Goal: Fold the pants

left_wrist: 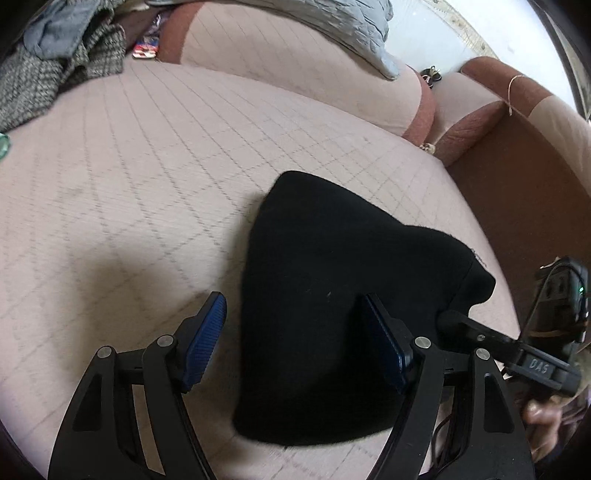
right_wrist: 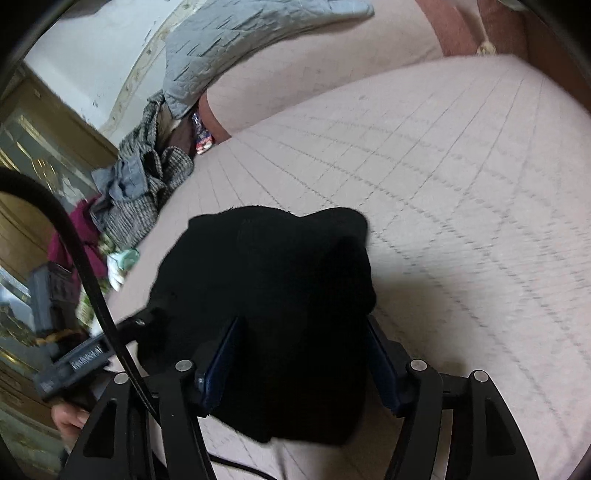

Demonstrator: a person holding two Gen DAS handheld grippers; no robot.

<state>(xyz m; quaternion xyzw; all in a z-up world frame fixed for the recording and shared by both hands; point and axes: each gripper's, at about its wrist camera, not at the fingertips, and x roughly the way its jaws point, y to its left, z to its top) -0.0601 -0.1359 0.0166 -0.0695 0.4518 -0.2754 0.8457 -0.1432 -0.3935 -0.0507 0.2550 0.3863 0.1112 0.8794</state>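
Your left gripper (left_wrist: 291, 339) fills the bottom of the left wrist view with its blue pads spread wide; the left pad (left_wrist: 205, 332) hangs over bare cushion, the right one lies over the folded black fleece pants (left_wrist: 332, 295), and neither pinches cloth. In the right wrist view your right gripper (right_wrist: 303, 362) sits low in the frame with the pants (right_wrist: 266, 295) bunched between its blue-padded fingers (right_wrist: 221, 365); the black cloth hides the inner faces, so you cannot tell whether they press it or merely flank it. The pants lie as a dark, roughly triangular bundle at centre frame in both views, resting on the pale pink quilted sofa seat (left_wrist: 147, 166). At the right edge of the left view your right gripper's black finger (left_wrist: 480, 336) reaches the bundle's corner, a hand (left_wrist: 543, 413) gripping behind it. Beyond, toward the top of the frame, a grey quilted blanket (left_wrist: 354, 26) drapes over the pink backrest; at upper left sits a heap of grey tweed clothing (left_wrist: 55, 74).
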